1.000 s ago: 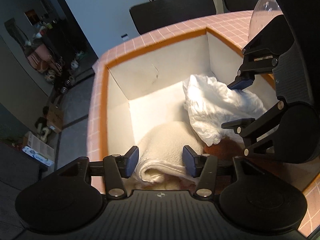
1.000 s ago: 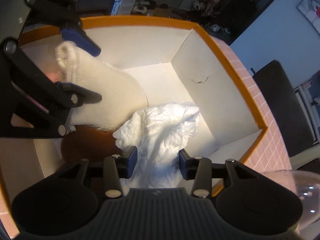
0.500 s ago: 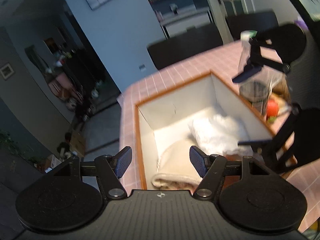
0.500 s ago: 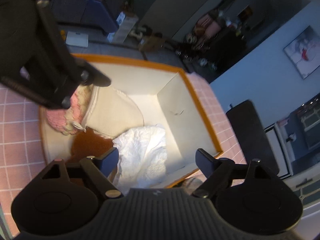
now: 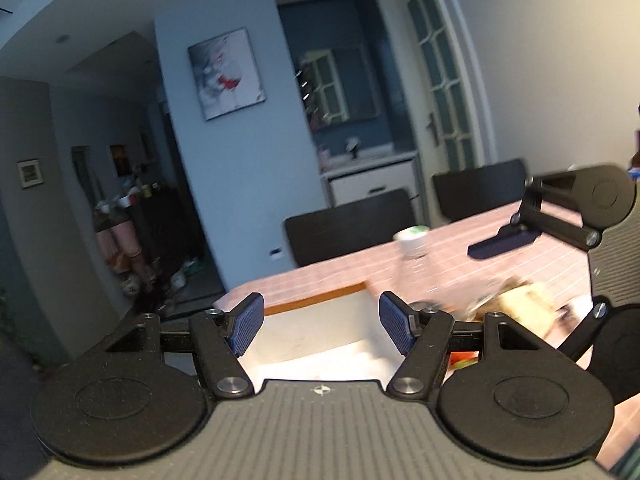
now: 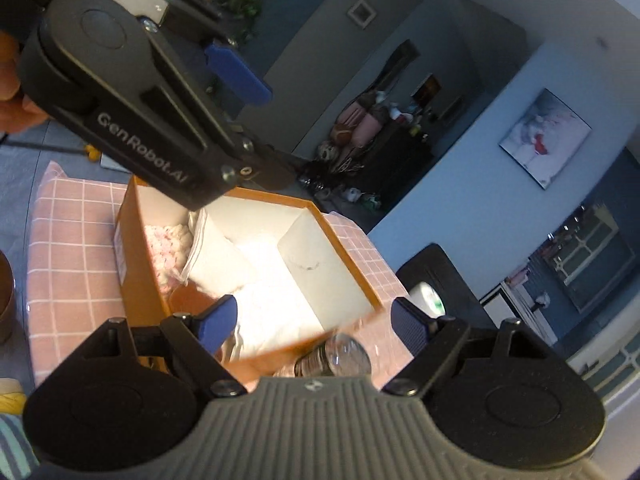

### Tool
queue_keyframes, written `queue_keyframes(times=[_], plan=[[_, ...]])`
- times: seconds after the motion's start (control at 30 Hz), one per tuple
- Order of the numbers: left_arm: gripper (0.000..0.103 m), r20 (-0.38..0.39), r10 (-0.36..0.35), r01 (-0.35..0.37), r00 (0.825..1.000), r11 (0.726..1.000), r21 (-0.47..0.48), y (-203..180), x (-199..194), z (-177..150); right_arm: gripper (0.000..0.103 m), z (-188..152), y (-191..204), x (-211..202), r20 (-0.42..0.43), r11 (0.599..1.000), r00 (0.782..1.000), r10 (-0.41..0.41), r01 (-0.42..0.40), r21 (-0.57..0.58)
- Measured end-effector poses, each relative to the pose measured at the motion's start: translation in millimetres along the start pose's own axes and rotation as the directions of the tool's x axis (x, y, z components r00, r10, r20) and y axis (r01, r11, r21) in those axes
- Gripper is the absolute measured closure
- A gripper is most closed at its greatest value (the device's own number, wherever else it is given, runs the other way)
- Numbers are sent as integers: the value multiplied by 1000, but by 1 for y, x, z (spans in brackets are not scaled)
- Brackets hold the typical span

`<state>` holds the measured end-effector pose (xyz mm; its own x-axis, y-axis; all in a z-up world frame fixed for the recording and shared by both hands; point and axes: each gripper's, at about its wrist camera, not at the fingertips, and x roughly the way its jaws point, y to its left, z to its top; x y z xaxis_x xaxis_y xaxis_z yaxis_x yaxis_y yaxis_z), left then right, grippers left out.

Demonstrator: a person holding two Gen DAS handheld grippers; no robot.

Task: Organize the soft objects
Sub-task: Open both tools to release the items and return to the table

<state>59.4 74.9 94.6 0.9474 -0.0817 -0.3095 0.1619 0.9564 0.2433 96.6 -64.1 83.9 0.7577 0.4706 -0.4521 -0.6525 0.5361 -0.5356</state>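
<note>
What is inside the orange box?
The orange box holds soft things: a pink fluffy piece, a cream towel, a white cloth. The left gripper hides one corner.

1. Left gripper [image 5: 321, 328]: jaws spread wide, blue pads facing each other, nothing between them. Pointing slightly below level.
2. Right gripper [image 6: 310, 324]: jaws spread wide, nothing gripped. Tilted downward.
3. In the right wrist view, the left gripper's body crosses the upper left, one blue pad visible.
4. Fingers of a hand [image 6: 10, 92] show at the left edge, behind that body.
</note>
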Motion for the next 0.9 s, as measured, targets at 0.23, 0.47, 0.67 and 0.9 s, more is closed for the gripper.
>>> queue_keyframes(times=[0.23,0.47,0.67,0.9], plan=[[26,90,-76,78,993,997,-19,-40,-5,-7,20,-52,-16,-36,-24,972,998,-66,70,222],[26,115,-181,198,977,968,-153,-61,8,-20,13,-107,-30,-58,-80,860,979,-187,203,468],[26,63,-247,254,967,941,-222,-83,25,-39,12,-159,-31,-61,-194,738,944,-268,330,589],[26,-53,-294,273,954,928,-252,-110,49,-72,12,-218,-34,-43,-331,604,920,-208,387,697]])
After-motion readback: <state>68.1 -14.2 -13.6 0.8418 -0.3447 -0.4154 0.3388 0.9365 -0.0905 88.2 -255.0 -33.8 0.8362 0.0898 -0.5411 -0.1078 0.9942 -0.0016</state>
